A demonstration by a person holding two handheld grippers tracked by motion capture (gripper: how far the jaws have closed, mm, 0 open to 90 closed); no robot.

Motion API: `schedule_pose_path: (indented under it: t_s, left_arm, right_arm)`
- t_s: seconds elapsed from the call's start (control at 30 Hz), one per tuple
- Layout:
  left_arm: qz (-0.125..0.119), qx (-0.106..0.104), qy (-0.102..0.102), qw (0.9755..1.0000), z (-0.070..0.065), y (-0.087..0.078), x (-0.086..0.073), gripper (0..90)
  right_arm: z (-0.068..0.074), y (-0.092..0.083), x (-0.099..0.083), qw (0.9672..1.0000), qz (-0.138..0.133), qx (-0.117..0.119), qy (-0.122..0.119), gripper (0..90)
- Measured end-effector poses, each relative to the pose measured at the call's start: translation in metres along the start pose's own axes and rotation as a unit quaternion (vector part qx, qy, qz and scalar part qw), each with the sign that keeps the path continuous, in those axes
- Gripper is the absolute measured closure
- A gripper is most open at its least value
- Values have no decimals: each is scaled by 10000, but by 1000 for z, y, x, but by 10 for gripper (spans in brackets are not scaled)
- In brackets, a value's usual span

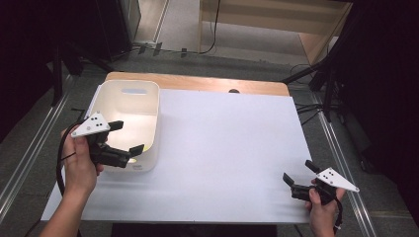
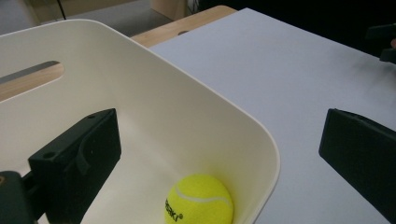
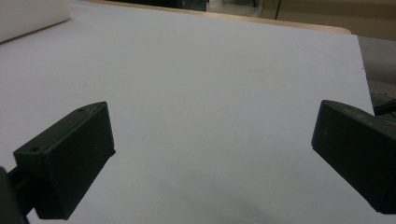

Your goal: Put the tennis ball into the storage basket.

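Left claw (image 1: pixel 127 136) wide open, straddling bin (image 2: pixel 261 135) rim, round ball (image 2: pixel 199 199) below between. Right claw (image 1: pixel 298 171) wide open, empty, over sheet (image 3: pixel 224 84).

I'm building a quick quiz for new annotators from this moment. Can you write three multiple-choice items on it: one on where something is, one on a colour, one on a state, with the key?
1. Where is the tennis ball?
A. On the white sheet beside the bin
B. Inside the white bin, near a corner
C. Between the right gripper's jaws

2. What colour is the ball?
A. Yellow-green
B. Orange
C. Blue

3. How does the left gripper stand?
A. Shut on the ball
B. Shut on the bin's rim
C. Open, holding nothing

Key: 1 B, since the left gripper view shows the ball lying on the bin's floor against its curved corner wall. 2 A, the same view shows it yellow-green with a white seam. 3 C, its jaws stand wide apart over the bin's near corner, one over the inside and one outside the wall.
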State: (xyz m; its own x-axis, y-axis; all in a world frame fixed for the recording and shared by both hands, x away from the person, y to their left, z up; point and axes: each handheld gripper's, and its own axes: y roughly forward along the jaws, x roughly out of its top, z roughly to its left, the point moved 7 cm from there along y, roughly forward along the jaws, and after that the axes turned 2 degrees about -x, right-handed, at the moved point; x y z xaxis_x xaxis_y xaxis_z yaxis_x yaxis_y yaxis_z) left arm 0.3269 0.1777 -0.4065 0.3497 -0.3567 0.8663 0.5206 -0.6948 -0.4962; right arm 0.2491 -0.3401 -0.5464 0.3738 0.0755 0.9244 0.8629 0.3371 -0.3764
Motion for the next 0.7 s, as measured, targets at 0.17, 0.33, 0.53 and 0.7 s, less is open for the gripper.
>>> schedule_pose_path:
  t_s: [0.17, 0.33, 0.53, 0.7]
  left_arm:
    - [-144, 47, -50, 9999, 2, -6, -5, 0]
    - [-301, 130, -30, 9995, 2, -13, -8, 0]
    - [-471, 279, -67, 9985, 6, -24, -11, 0]
    - [-499, 374, -94, 9980, 11, -32, -16, 0]
  right_arm:
    - [0, 0, 0, 10000, 3, 4, -1, 0]
    - [0, 0, 0, 10000, 1, -4, -1, 0]
    - [0, 0, 0, 10000, 3, -14, -12, 0]
    - [0, 0, 0, 10000, 7, -16, -18, 0]
